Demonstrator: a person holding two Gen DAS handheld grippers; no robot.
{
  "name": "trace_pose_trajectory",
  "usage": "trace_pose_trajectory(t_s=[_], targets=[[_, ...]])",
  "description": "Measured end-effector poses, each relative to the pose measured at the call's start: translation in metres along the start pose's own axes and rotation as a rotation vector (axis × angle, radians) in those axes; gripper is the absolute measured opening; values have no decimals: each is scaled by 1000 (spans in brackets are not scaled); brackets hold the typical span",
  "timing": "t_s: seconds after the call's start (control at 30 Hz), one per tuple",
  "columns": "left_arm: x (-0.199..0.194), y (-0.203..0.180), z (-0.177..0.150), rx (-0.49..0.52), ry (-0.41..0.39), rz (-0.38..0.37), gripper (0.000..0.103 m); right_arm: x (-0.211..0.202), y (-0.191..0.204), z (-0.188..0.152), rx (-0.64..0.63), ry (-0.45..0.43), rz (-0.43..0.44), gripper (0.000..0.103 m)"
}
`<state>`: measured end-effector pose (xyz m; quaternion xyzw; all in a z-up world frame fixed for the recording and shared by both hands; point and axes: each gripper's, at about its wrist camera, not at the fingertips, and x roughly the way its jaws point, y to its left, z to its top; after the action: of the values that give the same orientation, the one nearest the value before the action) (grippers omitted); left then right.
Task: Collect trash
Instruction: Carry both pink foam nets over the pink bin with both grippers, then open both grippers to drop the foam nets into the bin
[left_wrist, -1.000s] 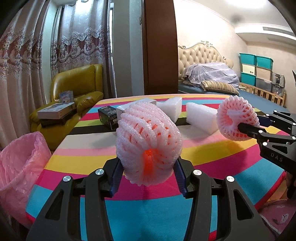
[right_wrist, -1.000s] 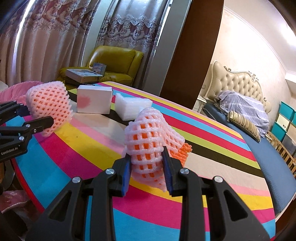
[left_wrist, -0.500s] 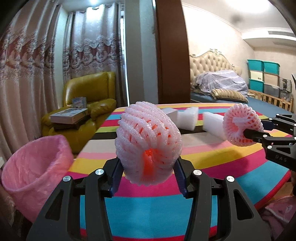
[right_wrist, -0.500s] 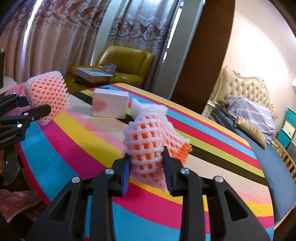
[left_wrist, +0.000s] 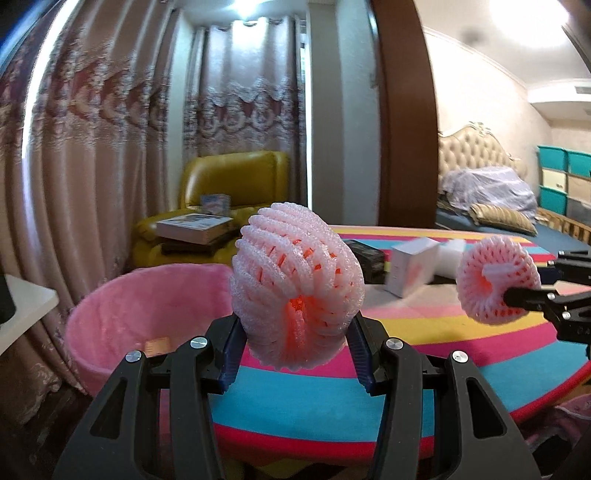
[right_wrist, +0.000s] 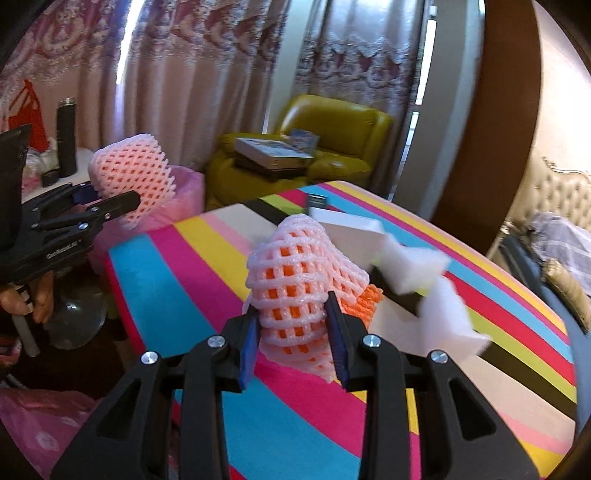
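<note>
The left gripper (left_wrist: 295, 354) is clamped on a pink foam fruit net (left_wrist: 295, 291) at the centre of its view, held in the air in front of the pink-lined trash bin (left_wrist: 122, 317) at lower left. The right gripper (right_wrist: 295, 336) squeezes a second foam net (right_wrist: 299, 291), pink over orange, above the striped table (right_wrist: 177, 266). On the table behind it lie white foam blocks (right_wrist: 410, 266), a white box (right_wrist: 351, 229) and a small black box (right_wrist: 317, 201).

place: home bedroom | cues: tufted bed (left_wrist: 476, 177), curtains (left_wrist: 92, 166), yellow armchair (left_wrist: 229, 192)
</note>
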<state>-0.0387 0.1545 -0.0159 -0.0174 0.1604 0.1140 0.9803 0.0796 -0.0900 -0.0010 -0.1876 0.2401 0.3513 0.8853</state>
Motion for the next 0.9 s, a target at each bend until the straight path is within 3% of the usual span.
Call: trace_pose_trajectory(t_s=[0.27,0.6,0.9], targets=[[3,59,12,-95,-1,68,48,23,39,43,-24,-1,165,34],[23,119,13,-132,71,169,49,79,73,108,-13,2,331,35],[38,150,14,-149,85,221,52,128,128,161,-61,-10,404,43]])
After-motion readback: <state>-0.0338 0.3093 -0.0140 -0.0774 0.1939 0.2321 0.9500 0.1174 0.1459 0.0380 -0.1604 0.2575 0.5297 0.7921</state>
